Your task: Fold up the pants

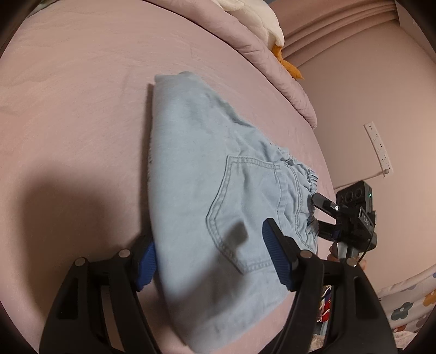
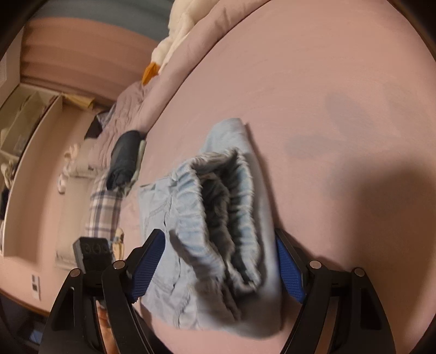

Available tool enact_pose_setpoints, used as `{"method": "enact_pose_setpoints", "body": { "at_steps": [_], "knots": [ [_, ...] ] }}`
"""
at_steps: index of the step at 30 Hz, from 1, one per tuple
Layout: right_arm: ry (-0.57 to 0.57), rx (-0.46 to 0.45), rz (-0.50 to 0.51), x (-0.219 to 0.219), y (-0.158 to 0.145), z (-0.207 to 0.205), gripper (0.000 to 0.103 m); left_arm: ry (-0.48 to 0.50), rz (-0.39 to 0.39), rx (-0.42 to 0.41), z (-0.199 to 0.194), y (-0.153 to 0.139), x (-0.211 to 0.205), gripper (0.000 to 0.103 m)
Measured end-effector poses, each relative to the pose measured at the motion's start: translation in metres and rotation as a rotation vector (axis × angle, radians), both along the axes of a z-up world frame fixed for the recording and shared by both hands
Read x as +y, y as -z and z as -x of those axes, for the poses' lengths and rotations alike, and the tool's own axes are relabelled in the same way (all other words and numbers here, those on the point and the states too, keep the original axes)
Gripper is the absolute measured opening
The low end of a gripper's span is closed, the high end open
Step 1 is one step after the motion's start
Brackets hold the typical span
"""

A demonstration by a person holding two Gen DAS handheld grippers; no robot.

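Blue-padded fingers (image 1: 278, 261) of the left gripper (image 1: 209, 261) stand wide apart astride the near end of the pants (image 1: 207, 174), one pad on the fabric by the back pocket (image 1: 245, 207), the other at the folded edge, gripping nothing. These pale denim pants lie folded in a narrow bundle in the middle of the bed (image 1: 81, 95), on the pink sheet, waistband toward the bed's right edge. At that end the right gripper (image 2: 220, 264) has its jaws spread either side of the stacked elastic waistband (image 2: 223, 207), probably to press or square the layers. Judging by the tidy stack, the fold looks nearly complete. Beyond, a quilt (image 1: 261, 49) and a white plush toy (image 1: 259, 16) lie at the bed's far edge
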State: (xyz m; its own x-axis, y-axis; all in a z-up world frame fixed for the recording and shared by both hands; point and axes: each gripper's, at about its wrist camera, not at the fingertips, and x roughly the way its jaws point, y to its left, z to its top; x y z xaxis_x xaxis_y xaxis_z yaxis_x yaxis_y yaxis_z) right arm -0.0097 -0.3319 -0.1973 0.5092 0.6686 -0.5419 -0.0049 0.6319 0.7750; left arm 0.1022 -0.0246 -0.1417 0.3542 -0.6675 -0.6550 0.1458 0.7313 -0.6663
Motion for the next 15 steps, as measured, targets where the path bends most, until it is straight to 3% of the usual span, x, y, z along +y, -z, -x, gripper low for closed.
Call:
{"method": "enact_pose_setpoints", "body": {
  "at_steps": [15],
  "knots": [
    [-0.127,-0.051,0.104,0.025,-0.006,-0.024,0.082,0.043,-0.047,-0.034,-0.017,0.0,-0.021,0.074]
  ]
}}
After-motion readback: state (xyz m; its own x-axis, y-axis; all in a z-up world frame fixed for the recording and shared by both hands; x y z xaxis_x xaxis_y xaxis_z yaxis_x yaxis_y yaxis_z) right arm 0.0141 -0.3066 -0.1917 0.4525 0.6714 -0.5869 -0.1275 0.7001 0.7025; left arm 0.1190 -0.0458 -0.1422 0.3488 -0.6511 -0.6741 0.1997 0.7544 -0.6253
